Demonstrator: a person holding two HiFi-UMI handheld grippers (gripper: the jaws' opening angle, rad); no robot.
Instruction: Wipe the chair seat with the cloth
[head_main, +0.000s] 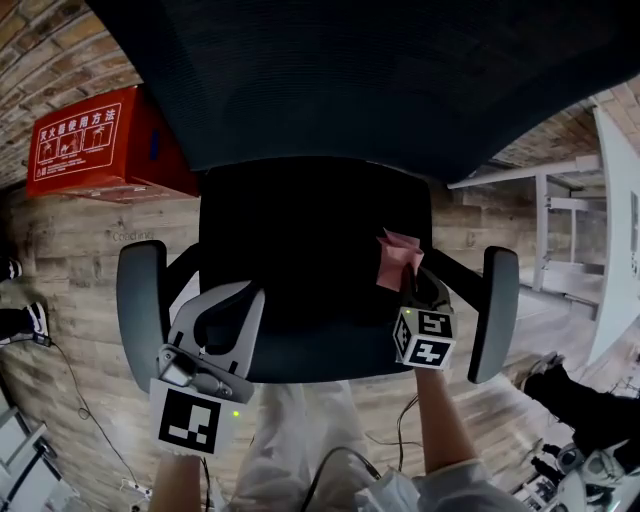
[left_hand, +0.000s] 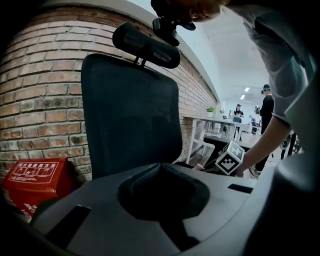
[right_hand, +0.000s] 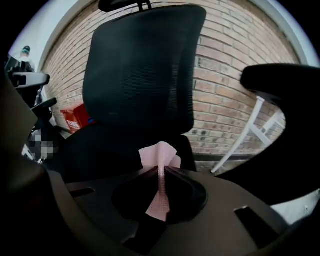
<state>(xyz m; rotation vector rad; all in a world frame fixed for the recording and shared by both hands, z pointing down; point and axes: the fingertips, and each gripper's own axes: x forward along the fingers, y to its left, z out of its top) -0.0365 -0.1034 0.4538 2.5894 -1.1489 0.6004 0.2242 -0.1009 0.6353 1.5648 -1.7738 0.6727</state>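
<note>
Right tool (head_main: 415, 283) clamped on pink cloth (head_main: 397, 258) over chair seat (head_main: 290, 260), right side. Left tool (head_main: 228, 300) jaws together, empty.

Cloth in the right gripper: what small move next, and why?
Probably lower the right gripper so the pink cloth presses flat on the chair seat: the jaws are shut on it over the seat's right side, and it looks bunched, not spread.

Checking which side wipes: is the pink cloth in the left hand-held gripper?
No, the pink cloth is pinched in the right hand-held gripper; the left hand-held gripper is shut on nothing.
</note>
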